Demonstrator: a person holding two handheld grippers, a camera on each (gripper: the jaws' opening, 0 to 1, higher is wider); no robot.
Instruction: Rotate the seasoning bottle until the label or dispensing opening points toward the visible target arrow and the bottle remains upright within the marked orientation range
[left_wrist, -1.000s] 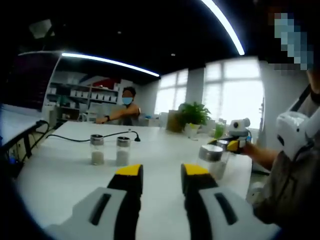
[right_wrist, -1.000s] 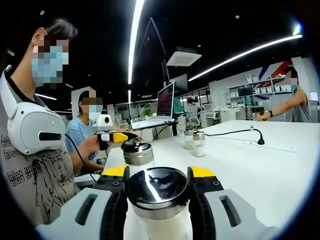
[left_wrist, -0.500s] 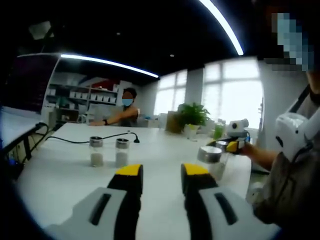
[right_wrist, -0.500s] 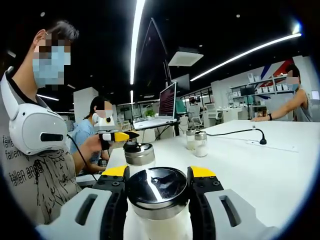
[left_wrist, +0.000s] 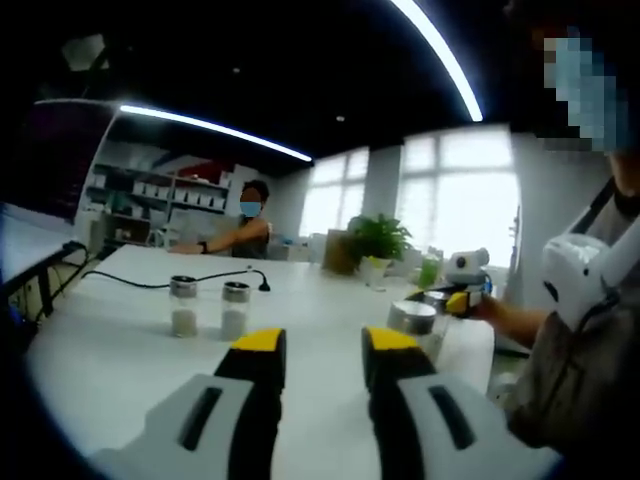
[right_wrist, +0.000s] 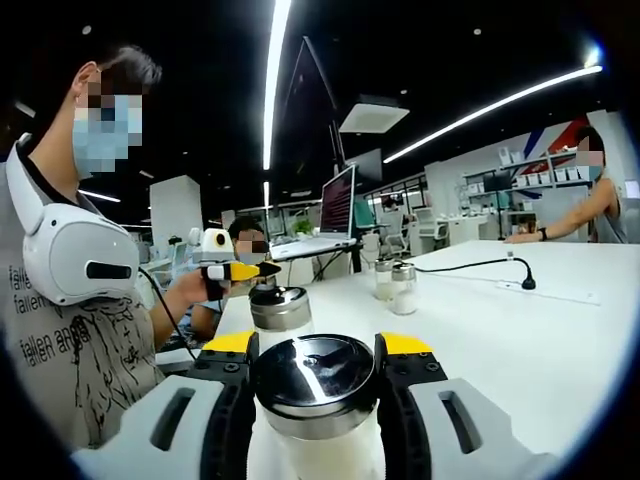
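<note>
Steel-capped and glass-bodied, the bottle (right_wrist: 315, 400) sits clamped between the yellow-tipped jaws of our right hand-held gripper (right_wrist: 315, 352), just as it did a second ago; its cap reflection has barely shifted, so we judge that little or no rotation has happened in that time. We see no arrow, no orientation marks and no label face from here, so how near the bottle is to its target heading we cannot tell. It looks upright, its cap level between the jaws, standing near the bench (right_wrist: 520, 330) edge. Just beyond the bottle stands a second steel-capped jar (right_wrist: 279, 310), and farther beyond it a pair of small shakers (right_wrist: 393, 287) with a black cable (right_wrist: 480, 265) trailing past them. What has changed is mostly the other side: our left hand-held gripper (left_wrist: 318, 350) has drifted a little, so the shakers (left_wrist: 208, 308) now sit slightly lower and leftward in the left gripper view, while its jaws stay apart and empty over bare bench. From the bottle's side we see that same gripper (right_wrist: 238, 271) held up in a hand, beyond the second jar, not touching anything. Our right wrist is level, jaws pointing along the bench. We judge the turn is yet to be made.
</note>
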